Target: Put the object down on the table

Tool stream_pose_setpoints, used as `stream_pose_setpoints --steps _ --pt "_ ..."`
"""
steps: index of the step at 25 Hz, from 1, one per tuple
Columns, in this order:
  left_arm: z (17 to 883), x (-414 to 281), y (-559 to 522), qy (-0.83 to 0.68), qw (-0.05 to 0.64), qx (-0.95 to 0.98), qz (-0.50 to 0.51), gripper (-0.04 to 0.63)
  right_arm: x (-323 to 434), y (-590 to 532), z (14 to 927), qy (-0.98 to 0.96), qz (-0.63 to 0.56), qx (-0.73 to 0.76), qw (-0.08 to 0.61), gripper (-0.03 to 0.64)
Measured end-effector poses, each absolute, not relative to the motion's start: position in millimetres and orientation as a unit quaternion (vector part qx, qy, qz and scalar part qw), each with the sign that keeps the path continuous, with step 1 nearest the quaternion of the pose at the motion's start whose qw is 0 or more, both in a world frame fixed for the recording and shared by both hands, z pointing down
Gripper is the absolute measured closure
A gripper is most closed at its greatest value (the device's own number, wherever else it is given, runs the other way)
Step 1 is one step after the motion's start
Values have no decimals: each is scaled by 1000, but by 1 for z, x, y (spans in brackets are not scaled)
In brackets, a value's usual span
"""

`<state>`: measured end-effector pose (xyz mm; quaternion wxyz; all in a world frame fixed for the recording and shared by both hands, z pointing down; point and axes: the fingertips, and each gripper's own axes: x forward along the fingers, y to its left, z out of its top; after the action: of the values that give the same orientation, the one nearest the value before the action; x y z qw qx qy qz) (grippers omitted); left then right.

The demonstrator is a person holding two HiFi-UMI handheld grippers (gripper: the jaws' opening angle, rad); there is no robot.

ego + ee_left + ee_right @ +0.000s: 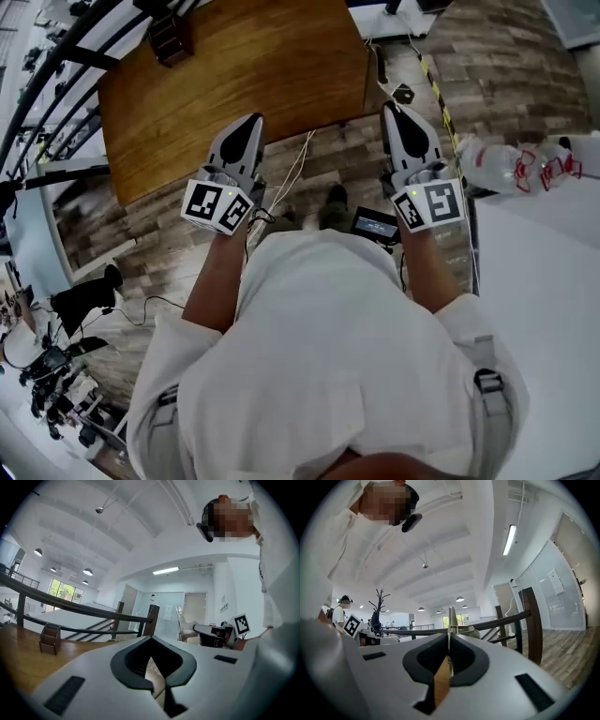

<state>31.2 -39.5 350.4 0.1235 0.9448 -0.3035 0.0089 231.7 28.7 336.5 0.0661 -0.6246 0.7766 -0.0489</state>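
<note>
Left gripper (pixel 247 128) and right gripper (pixel 397 117) hover at the wooden counter (pixel 234 75) edge, jaws pressed together on nothing, apparently idle.

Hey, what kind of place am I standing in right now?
Probably a large open indoor hall used as a workspace or lab, not a home. A wooden table stands on plank flooring, pendant lamps hang from a high white ceiling, and glass partitions line one side.
</note>
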Motion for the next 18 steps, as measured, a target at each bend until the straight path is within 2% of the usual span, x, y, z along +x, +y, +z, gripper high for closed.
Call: stream_pose_setpoints --steps 8,18 --pt "344 48 -74 -354 94 930 13 580 264 -18 345 779 -48 -622 65 591" --pt "368 16 -154 -415 100 904 -17 581 233 -95 362 796 -60 -602 29 591"
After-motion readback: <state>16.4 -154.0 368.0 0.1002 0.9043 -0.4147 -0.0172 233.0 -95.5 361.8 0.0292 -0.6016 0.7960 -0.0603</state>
